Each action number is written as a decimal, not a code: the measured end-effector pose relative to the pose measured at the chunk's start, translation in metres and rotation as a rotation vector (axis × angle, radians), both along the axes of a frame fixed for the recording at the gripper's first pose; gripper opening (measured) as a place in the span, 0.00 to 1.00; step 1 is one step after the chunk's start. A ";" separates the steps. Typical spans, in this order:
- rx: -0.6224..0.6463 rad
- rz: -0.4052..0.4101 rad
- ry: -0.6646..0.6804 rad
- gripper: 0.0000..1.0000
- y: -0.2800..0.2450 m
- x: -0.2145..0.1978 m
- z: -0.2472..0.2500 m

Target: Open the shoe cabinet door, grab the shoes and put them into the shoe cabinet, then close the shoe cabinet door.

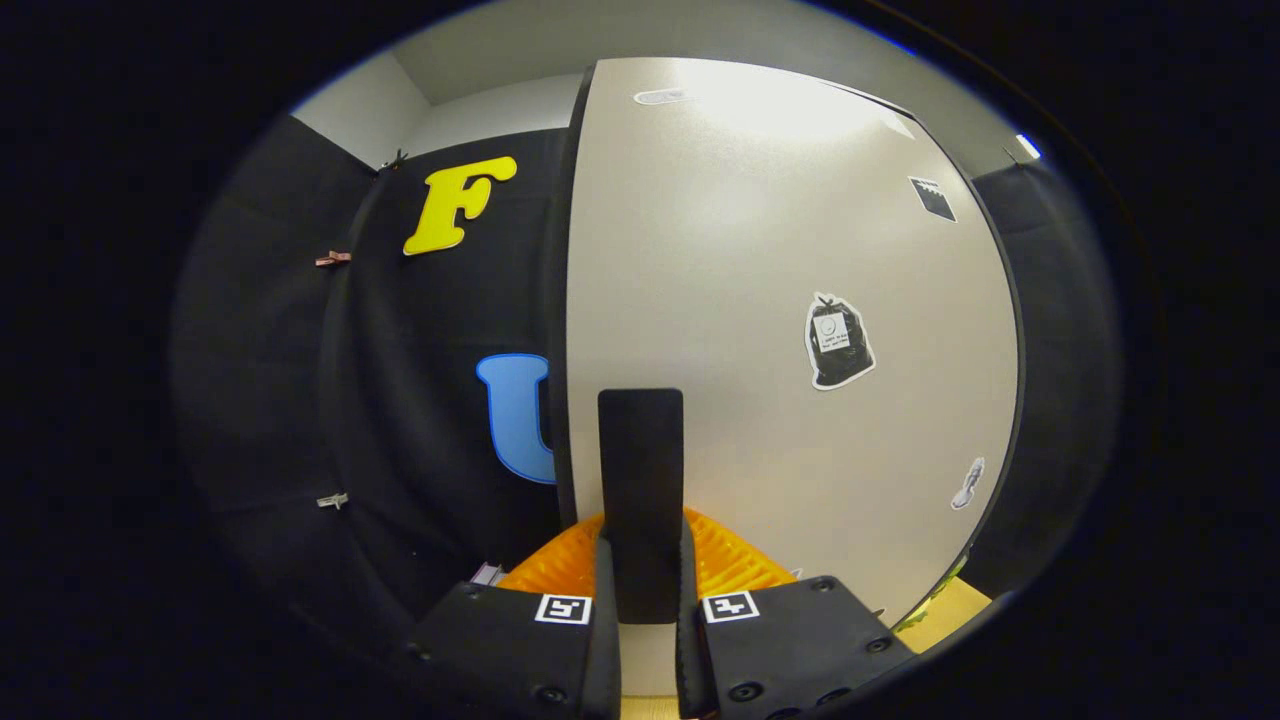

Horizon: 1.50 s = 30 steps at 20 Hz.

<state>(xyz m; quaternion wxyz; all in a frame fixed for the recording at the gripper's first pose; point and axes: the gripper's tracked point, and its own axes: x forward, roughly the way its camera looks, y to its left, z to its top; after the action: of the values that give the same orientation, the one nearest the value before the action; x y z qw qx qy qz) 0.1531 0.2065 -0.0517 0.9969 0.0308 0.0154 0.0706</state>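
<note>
Cabinet door [780, 300] handle [640, 480] between tool [645, 600] fingers

Cabinet door [760, 300] filling centre and right, its handle [640, 500] at lower centre between the gripper [646, 640] fingers, both pressing it, cloth wall [420, 400] at left.

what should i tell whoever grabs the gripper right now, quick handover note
Gripper: both fingers pressed on the black door handle, which stands upright between them.
Shoe cabinet door: pale panel with stickers, right behind the handle. Whether it is cracked open or shut cannot be told from this view.
Orange ribbed item: just beyond the fingers, low against the door; what it is can't be told.
Done: handle gripped.
Left, as far as can be judged: if the door is shut, pull it open, then put the shoes inside and close it.
</note>
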 end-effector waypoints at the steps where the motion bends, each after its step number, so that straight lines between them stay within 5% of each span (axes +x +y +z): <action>1: 0.003 0.009 -0.005 0.25 0.000 -0.007 0.003; 17: 0.035 0.153 -0.006 0.25 -0.074 -0.132 0.023; 30: 0.021 0.032 0.003 0.21 -0.187 -0.185 0.026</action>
<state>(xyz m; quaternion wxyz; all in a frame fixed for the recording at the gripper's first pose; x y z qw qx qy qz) -0.0316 0.0198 -0.0253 0.9952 0.0413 0.0166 0.0868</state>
